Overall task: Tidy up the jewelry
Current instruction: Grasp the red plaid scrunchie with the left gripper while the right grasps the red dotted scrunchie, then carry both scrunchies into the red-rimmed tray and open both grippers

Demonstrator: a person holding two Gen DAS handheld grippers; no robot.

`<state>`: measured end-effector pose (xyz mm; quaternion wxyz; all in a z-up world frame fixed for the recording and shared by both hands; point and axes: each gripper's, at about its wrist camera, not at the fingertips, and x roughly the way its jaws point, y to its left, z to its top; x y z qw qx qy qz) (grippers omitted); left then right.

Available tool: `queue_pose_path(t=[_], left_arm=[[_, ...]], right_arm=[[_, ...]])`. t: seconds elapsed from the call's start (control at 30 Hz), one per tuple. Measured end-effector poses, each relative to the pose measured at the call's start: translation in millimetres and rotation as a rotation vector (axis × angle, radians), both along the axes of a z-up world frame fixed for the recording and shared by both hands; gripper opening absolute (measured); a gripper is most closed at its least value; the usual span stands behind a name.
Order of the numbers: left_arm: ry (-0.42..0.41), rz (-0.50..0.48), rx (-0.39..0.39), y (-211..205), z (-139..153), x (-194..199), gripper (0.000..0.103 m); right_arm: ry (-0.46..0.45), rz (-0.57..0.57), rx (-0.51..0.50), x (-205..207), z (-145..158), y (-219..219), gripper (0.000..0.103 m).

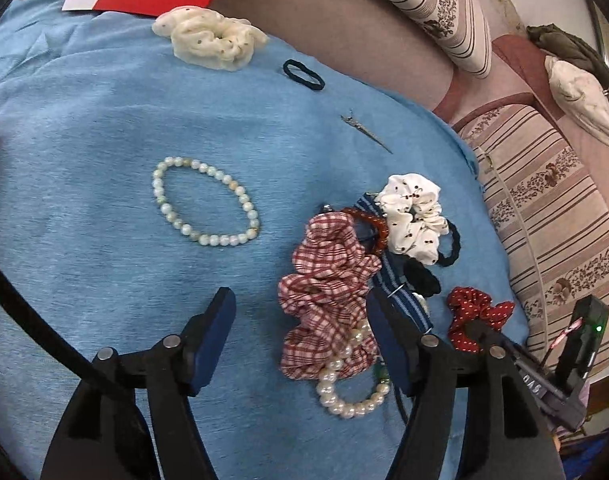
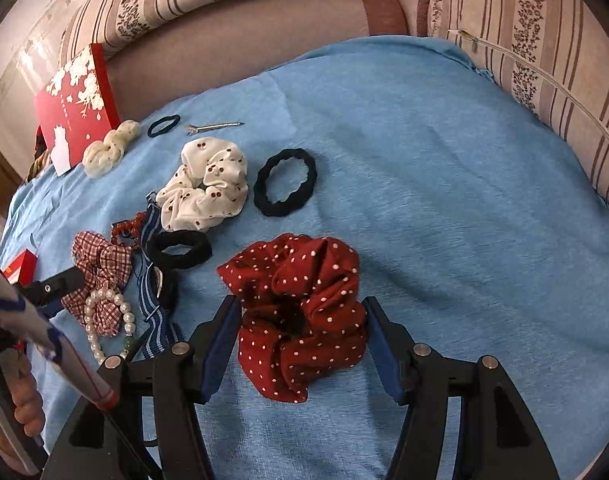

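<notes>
Hair ties and bracelets lie on a blue cloth [image 1: 84, 160]. My left gripper [image 1: 300, 312] is open above the cloth, its right finger beside a red-checked scrunchie [image 1: 324, 296] with a white pearl bracelet [image 1: 344, 392] on it. A pale green bead bracelet [image 1: 204, 208] lies alone ahead. My right gripper [image 2: 300, 332] is open, its fingers on either side of a red polka-dot scrunchie [image 2: 300, 312], which also shows in the left wrist view [image 1: 476, 312]. A white cherry-print scrunchie [image 2: 206, 184] and black hair ties [image 2: 286, 188] lie beyond.
A cream scrunchie [image 1: 208, 40], a thin black hair tie [image 1: 304, 74] and a metal hair clip [image 1: 364, 132] lie at the far side. A red box [image 2: 76, 108] leans at the cloth's back edge. Striped sofa cushions [image 2: 544, 60] surround the cloth.
</notes>
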<state>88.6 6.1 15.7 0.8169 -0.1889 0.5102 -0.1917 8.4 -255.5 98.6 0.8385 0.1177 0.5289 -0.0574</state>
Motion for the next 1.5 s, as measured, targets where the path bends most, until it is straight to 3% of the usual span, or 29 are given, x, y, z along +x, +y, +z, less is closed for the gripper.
queue_pose_path(t=[0.1,0.17,0.2,0.23,0.3,0.37,0.5,0.7,0.87,1.1,1.17,1.3,1.5], left_arm=[[0.001,-0.011,0.009,-5,0,0,0.066],[0.014,-0.019,0.016,-8,-1,1,0.042],[0.042,-0.027,0.008,-9,-5,2,0.014],[0.062,-0.023,-0.005,-8,-7,2,0.008],[0.069,0.015,-0.020,-4,-7,0,0.007],[0.056,0.025,-0.020,-1,2,-5,0.007],[-0.042,0.034,-0.023,10,43,-26,0.007],[-0.204,0.102,0.038,54,100,-62,0.007],[-0.261,0.242,0.122,118,125,-75,0.007],[-0.261,0.430,0.285,203,123,-78,0.007],[-0.245,0.475,0.299,223,118,-76,0.007],[-0.189,0.547,0.278,272,104,-69,0.007],[-0.111,0.607,0.194,322,79,-54,0.007]], right_arm=[[0.004,0.000,-0.018,1,-2,3,0.066],[0.007,-0.002,-0.028,2,-2,3,0.064],[0.006,-0.004,-0.035,2,-2,4,0.053],[0.006,-0.005,-0.043,3,-2,5,0.045],[0.007,-0.006,-0.054,4,-2,7,0.025],[-0.012,-0.008,-0.071,2,3,10,0.018],[-0.095,-0.005,-0.130,-4,22,19,0.015],[-0.231,0.037,-0.226,-19,51,48,0.015],[-0.256,0.145,-0.168,-19,73,95,0.015],[-0.208,0.374,0.067,1,82,199,0.015],[-0.179,0.433,0.131,11,80,233,0.015],[-0.127,0.538,0.216,36,76,301,0.015],[-0.071,0.634,0.217,64,54,382,0.015]])
